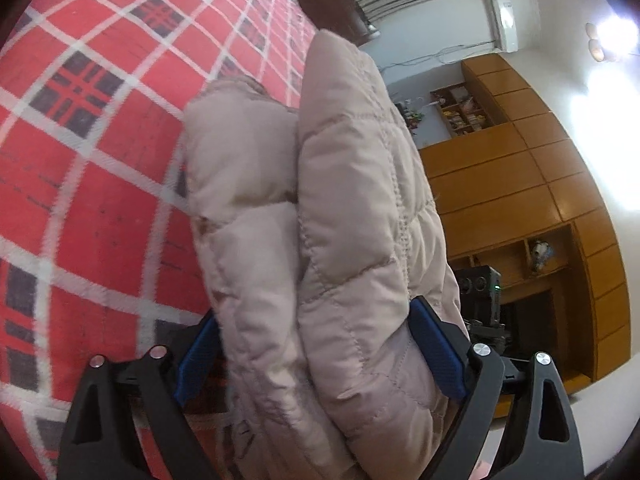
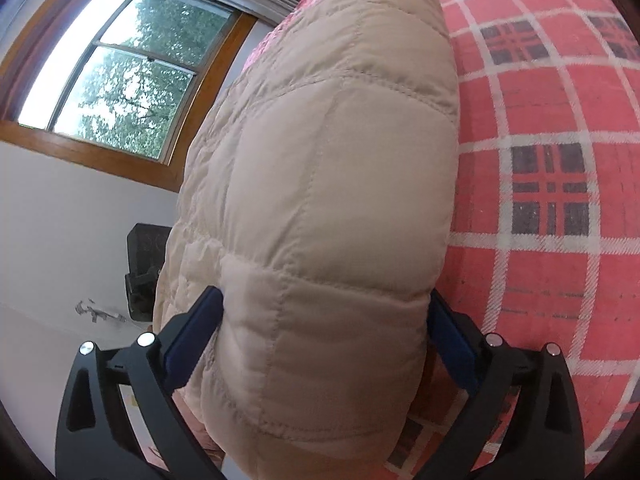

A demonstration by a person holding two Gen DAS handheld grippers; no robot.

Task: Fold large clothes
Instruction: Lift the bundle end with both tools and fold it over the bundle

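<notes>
Now you're clamping the puffy quilted jacket in both claws, left gripper and right gripper, above the red plaid blanket; keep both ends level, lowering evenly so layers stay stacked.

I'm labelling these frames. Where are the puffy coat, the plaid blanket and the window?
puffy coat (image 2: pixel 320 200), right wrist view, middle of a quilted panel.
plaid blanket (image 1: pixel 92 184), left wrist view, a red square.
window (image 2: pixel 120 80), right wrist view, on the glass.
</notes>
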